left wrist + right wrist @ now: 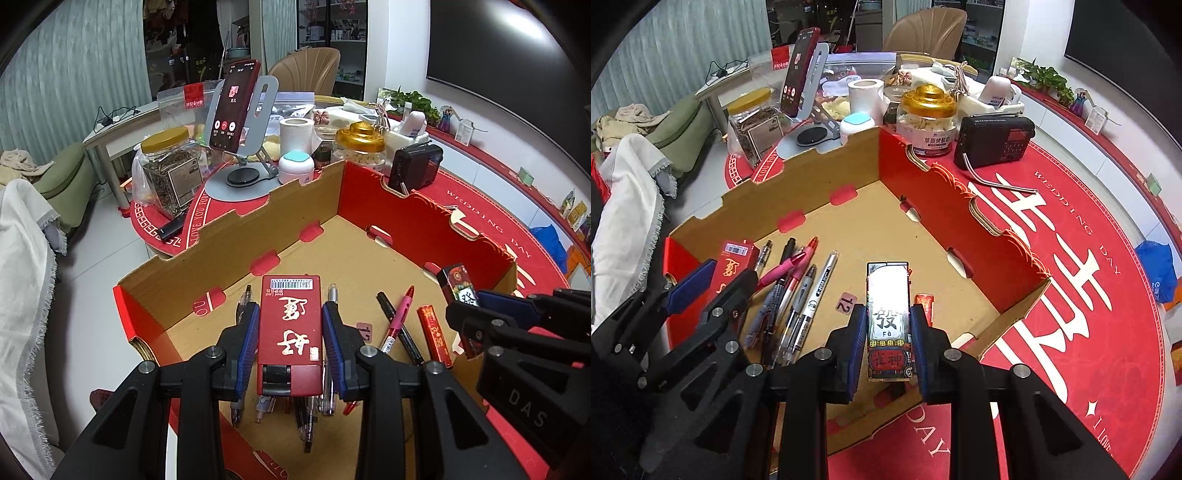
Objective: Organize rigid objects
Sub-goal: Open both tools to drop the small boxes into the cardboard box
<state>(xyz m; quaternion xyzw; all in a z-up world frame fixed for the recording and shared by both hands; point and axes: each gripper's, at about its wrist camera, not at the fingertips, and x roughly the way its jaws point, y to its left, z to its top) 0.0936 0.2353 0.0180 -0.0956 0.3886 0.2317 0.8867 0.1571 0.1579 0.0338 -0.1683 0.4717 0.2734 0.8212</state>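
A shallow cardboard box (236, 236) (812, 177) with red outer walls lies on the red table mat. My left gripper (290, 314) is shut on a red pack with gold characters (290, 328) and holds it over several pens (397, 325) on the box floor. My right gripper (888, 314) is shut on a narrow pack with a black "Fa" character (888, 317), over the box's near right part. A red tube (434, 334) (924, 306) lies beside it. The pens (798, 295) lie left of the right gripper.
Behind the box stand a phone on a grey stand (236, 107), a jar with a yellow lid (170, 166), a gold-lidded jar (929, 118), a paper roll (866, 98) and a black radio (995, 140). A small "12" tag (846, 304) lies in the box.
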